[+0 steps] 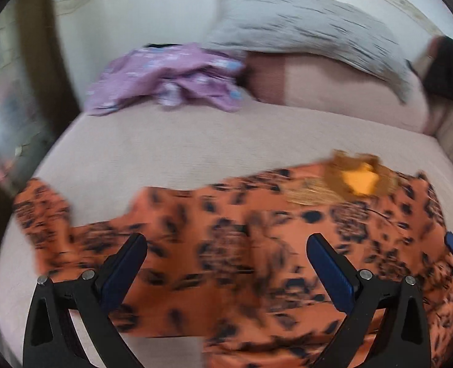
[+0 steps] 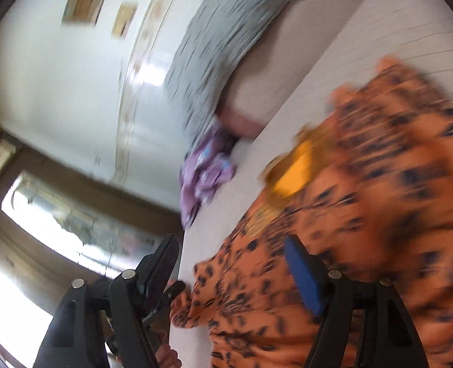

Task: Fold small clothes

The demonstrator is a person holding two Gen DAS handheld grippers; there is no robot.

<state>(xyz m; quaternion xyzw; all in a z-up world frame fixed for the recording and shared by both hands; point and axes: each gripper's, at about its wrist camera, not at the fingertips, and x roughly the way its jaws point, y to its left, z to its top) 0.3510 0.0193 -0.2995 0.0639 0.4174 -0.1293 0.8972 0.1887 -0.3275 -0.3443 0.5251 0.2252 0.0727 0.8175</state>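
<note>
Half the orange garment [image 2: 364, 214] smeared by blur

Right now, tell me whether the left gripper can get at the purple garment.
Probably yes. The left gripper is open and empty above the orange patterned garment; only bare bed lies between it and the purple garment.

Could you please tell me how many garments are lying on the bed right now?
2. The orange patterned garment is spread out near the cameras; the crumpled purple garment lies farther back beside the grey pillow. The dark item at the far right edge is unclear, and others may be hidden.
</note>
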